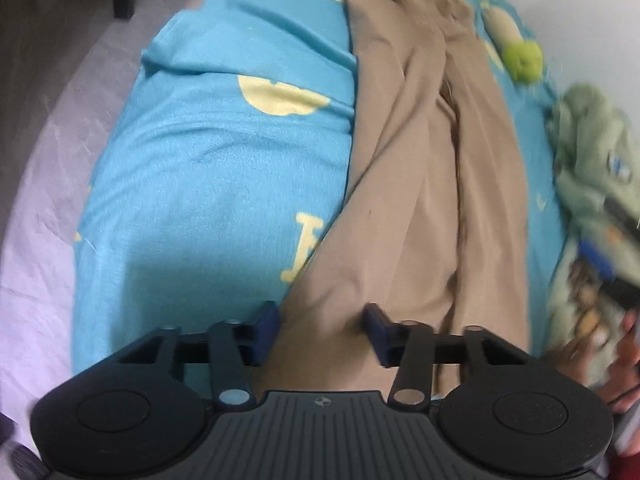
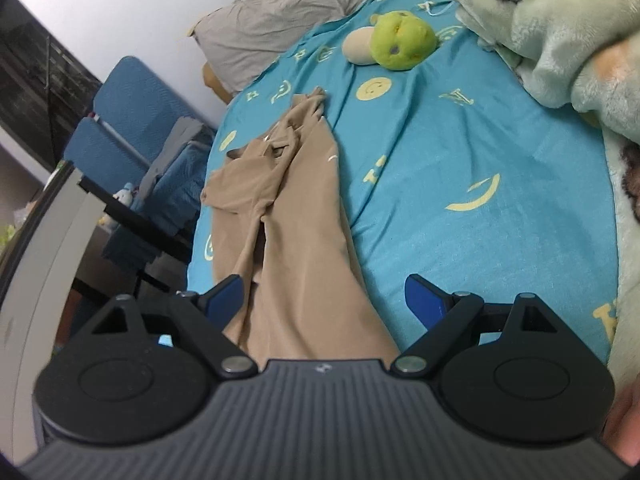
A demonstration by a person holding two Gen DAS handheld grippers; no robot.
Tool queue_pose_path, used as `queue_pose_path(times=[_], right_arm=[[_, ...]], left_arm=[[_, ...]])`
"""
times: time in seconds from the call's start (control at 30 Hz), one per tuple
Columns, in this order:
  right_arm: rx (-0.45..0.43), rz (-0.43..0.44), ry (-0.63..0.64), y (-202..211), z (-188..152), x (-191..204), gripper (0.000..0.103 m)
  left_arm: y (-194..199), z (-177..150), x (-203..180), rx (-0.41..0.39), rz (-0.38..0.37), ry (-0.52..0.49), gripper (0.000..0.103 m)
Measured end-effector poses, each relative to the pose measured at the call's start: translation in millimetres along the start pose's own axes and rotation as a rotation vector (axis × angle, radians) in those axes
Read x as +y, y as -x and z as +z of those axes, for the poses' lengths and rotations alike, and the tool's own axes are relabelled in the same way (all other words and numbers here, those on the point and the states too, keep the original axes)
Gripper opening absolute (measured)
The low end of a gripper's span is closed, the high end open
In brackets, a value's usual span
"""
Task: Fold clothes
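Observation:
A pair of tan trousers [image 1: 424,168] lies lengthwise on a bed with a turquoise sheet [image 1: 208,168]; it also shows in the right wrist view [image 2: 296,216], waist crumpled at the far end. My left gripper [image 1: 322,334] is open, its blue-padded fingers standing on either side of the near end of the trousers, low over the cloth. My right gripper [image 2: 324,300] is open wide above the near trouser leg, holding nothing. The left view is blurred.
A green plush toy [image 2: 400,40] and a grey pillow [image 2: 276,16] lie at the bed's head. A pale green fleece blanket [image 2: 560,32] is heaped along the right side. A blue chair [image 2: 132,120] stands left of the bed. The bed's left edge drops to the floor [image 1: 48,160].

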State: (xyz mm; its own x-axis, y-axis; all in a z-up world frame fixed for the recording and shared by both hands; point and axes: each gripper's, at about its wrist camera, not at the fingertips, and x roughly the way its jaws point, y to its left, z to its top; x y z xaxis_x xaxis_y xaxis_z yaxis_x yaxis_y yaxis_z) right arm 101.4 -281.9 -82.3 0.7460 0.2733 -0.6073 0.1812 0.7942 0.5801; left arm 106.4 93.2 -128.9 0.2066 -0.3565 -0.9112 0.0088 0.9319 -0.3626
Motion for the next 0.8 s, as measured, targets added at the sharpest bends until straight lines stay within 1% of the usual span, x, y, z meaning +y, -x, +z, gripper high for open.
queue_pose_path(times=[0.07,0.17,0.23,0.27,0.37,0.47,0.5,0.53,0.6,0.63,0.67,0.7,0.73,0.77,0.8], right_arm=[[0.018,-0.008,-0.005,-2,-2,-3,0.089],[0.045,-0.019,-0.012,-6,-5,-6,0.089],[0.063,-0.027,-0.017,-8,-7,-9,0.089],[0.072,-0.024,-0.031,-9,-7,-11,0.089],[0.088,-0.026,-0.052,-12,-9,-14,0.089],[0.102,-0.033,-0.039,-16,-11,-12,0.089],[0.108,-0.035,-0.031,-17,-12,-11,0.089],[0.114,-0.037,-0.023,-17,-13,-10,0.089],[0.124,-0.045,-0.02,-18,-15,-11,0.089],[0.129,-0.049,-0.022,-18,-16,-12,0.089],[0.135,-0.048,-0.031,-17,-16,-14,0.089],[0.142,-0.045,-0.044,-17,-18,-16,0.089],[0.153,-0.045,-0.055,-17,-19,-18,0.089],[0.163,-0.047,-0.062,-18,-20,-20,0.089],[0.175,-0.05,-0.068,-19,-22,-22,0.089]], left_arm=[[6,-6,-8,-0.018,0.051,-0.07,0.012],[26,-18,-31,-0.066,0.1,-0.241,0.003],[42,-24,-51,-0.118,0.118,-0.352,0.002],[46,-27,-64,-0.136,0.108,-0.395,0.002],[42,-43,-102,-0.144,0.07,-0.476,0.002],[38,-58,-139,-0.151,0.032,-0.558,0.002],[33,-64,-150,-0.145,0.016,-0.579,0.002],[22,-69,-156,-0.123,-0.002,-0.587,0.003],[4,-75,-164,-0.076,-0.025,-0.595,0.006],[-3,-77,-166,-0.06,-0.033,-0.591,0.01],[-6,-76,-164,-0.058,-0.037,-0.573,0.017],[-9,-74,-161,-0.062,-0.046,-0.545,0.021],[-7,-70,-154,-0.076,-0.063,-0.497,0.034],[-6,-65,-145,-0.093,-0.077,-0.439,0.051],[-5,-59,-132,-0.118,-0.085,-0.362,0.06]])
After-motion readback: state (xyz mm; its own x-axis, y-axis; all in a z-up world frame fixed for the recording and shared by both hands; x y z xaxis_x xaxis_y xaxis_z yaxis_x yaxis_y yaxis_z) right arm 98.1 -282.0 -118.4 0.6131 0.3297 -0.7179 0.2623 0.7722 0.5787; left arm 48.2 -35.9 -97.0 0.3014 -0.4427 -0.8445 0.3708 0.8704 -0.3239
